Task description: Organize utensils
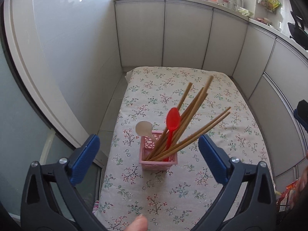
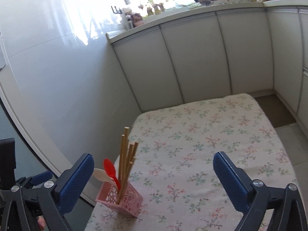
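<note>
The pink lattice basket (image 1: 158,155) stands upright on the counter (image 1: 221,154), which is covered with a flowered cloth, and it already holds all the utensils that can be seen: a bundle of wooden chopsticks (image 1: 192,119) leaning toward 1 o'clock, a red plastic spoon (image 1: 172,121) with its bowl up, and a white spoon (image 1: 143,129) leaning toward 11 o'clock. No loose utensil lies on the cloth in either view, so I judge that the sorting is done or almost done; perhaps only straightening of the chopsticks is left, because they spread out like a fan. The left gripper (image 1: 149,141) is released, its blue pads wide apart and holding nothing, and the basket is seen between them but farther away. The right gripper (image 2: 154,159) is also spread wide and empty, with the basket low at about 7 o'clock in its view, close beside the left pad. The basket stands near the left edge of the counter, so a push from the right could tip it over that edge. Toward 12 and 3 o'clock the cloth is bare, with much room, until the white cabinets (image 2: 192,57).
</note>
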A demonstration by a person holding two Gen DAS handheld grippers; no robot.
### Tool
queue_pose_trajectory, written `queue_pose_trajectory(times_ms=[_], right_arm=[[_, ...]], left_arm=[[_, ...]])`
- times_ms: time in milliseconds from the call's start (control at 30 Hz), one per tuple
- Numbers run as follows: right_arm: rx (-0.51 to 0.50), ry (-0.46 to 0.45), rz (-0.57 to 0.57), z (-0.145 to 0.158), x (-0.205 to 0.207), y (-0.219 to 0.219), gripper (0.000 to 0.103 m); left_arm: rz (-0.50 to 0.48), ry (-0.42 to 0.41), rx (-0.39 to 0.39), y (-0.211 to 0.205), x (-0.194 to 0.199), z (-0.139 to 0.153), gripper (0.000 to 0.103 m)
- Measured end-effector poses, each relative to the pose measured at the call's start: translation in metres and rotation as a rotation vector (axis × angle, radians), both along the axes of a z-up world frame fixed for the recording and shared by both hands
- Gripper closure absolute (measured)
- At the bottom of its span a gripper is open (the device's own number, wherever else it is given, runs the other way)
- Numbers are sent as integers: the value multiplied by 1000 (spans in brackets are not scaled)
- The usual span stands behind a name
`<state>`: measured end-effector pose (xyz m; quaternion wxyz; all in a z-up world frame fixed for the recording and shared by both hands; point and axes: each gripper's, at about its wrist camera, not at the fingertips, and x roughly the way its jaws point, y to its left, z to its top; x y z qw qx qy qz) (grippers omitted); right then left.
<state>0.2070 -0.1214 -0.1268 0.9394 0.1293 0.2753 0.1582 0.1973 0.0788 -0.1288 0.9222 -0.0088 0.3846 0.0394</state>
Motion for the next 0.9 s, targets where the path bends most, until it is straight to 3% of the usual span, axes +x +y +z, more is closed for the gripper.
queue_pose_trajectory(times_ms=[233, 333, 567, 700, 833, 900], right_arm=[[-103, 152, -104, 33, -25, -39, 0], [-139, 173, -114, 57, -47, -49, 0], [-243, 128, -174, 119, -114, -62, 0], [-301, 96, -220, 139, -151, -63, 0], [-343, 55, -258, 154, -178, -60, 0], [-367, 42, -257, 158, -188, -58, 0]], left_arm=[[-23, -6, 50, -35, -30, 67, 1], [-45, -43, 67, -53, -52, 100, 1], [-126, -77, 90, -82, -111, 144, 1], [-147, -74, 77, -89, -134, 153, 1], [-98, -133, 110, -91, -161, 163, 1], [-131, -142, 87, -93, -172, 167, 1]])
